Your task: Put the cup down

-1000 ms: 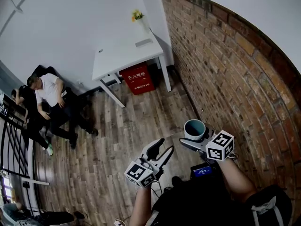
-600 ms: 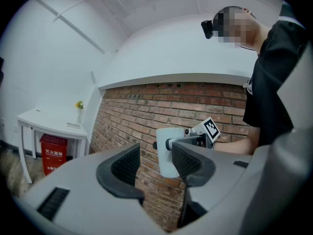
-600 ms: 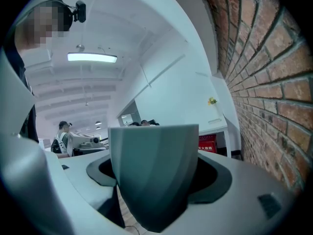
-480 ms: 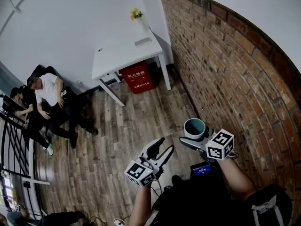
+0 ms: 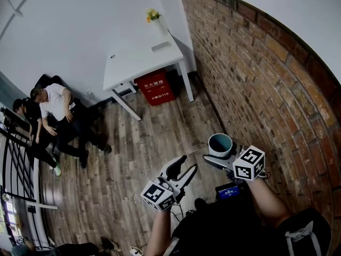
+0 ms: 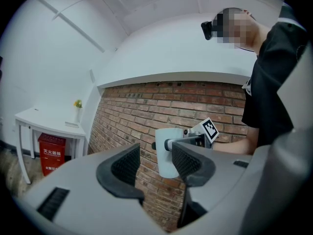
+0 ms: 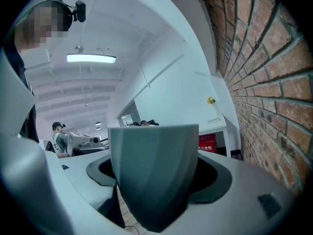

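Observation:
My right gripper (image 5: 217, 157) is shut on a pale cup with a teal inside (image 5: 220, 145), held upright in the air above the wooden floor, close to the brick wall. In the right gripper view the cup (image 7: 154, 173) fills the space between the jaws. My left gripper (image 5: 179, 173) hangs lower and to the left of the cup, open with nothing in it. In the left gripper view, the cup (image 6: 164, 169) and the right gripper's marker cube (image 6: 209, 129) show beyond the spread jaws of the left gripper (image 6: 154, 164).
A white table (image 5: 133, 63) stands far ahead by the wall, with a small vase of yellow flowers (image 5: 154, 17) on it and a red box (image 5: 155, 88) under it. The brick wall (image 5: 256, 84) runs along the right. People sit on a dark sofa (image 5: 53, 111) at left.
Both grippers and the cup keep their places. The head view has shifted only slightly, and the seated people have stirred a little.

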The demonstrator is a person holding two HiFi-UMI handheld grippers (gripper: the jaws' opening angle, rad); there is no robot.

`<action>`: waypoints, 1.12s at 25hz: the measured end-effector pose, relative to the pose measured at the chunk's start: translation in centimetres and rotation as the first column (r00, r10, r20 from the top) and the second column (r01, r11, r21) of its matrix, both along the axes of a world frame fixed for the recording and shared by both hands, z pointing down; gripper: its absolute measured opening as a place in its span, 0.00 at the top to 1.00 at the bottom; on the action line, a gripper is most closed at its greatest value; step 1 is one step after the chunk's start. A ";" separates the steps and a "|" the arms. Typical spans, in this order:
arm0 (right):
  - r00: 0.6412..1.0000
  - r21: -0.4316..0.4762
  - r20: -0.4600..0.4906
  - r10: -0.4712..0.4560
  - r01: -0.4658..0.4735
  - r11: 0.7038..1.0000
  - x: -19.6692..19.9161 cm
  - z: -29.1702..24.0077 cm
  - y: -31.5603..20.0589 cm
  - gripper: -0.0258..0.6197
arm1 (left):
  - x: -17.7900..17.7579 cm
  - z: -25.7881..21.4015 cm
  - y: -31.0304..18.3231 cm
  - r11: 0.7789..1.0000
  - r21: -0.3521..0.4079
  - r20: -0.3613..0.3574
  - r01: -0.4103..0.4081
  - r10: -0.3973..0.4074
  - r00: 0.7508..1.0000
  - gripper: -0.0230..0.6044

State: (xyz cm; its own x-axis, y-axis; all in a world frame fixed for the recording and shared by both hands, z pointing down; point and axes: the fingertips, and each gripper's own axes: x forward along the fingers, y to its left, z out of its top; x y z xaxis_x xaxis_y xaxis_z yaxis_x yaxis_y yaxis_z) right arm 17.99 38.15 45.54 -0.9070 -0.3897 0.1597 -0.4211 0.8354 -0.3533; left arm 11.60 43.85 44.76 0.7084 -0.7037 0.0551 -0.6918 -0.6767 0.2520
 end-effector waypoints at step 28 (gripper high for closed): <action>1.000 -0.033 -0.017 -0.003 0.002 0.999 -2.5 4.0 -14.6 0.34 | -4.6 3.2 -14.4 0.996 0.004 0.002 0.085 -0.085 0.996 0.59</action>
State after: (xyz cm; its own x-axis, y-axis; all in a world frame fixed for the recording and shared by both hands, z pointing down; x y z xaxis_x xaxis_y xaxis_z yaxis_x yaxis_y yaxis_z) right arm 15.48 23.59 49.51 -0.9051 -0.3817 0.1875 -0.4250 0.8245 -0.3735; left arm 6.96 29.45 47.94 0.6458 -0.7616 0.0537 -0.7475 -0.6165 0.2473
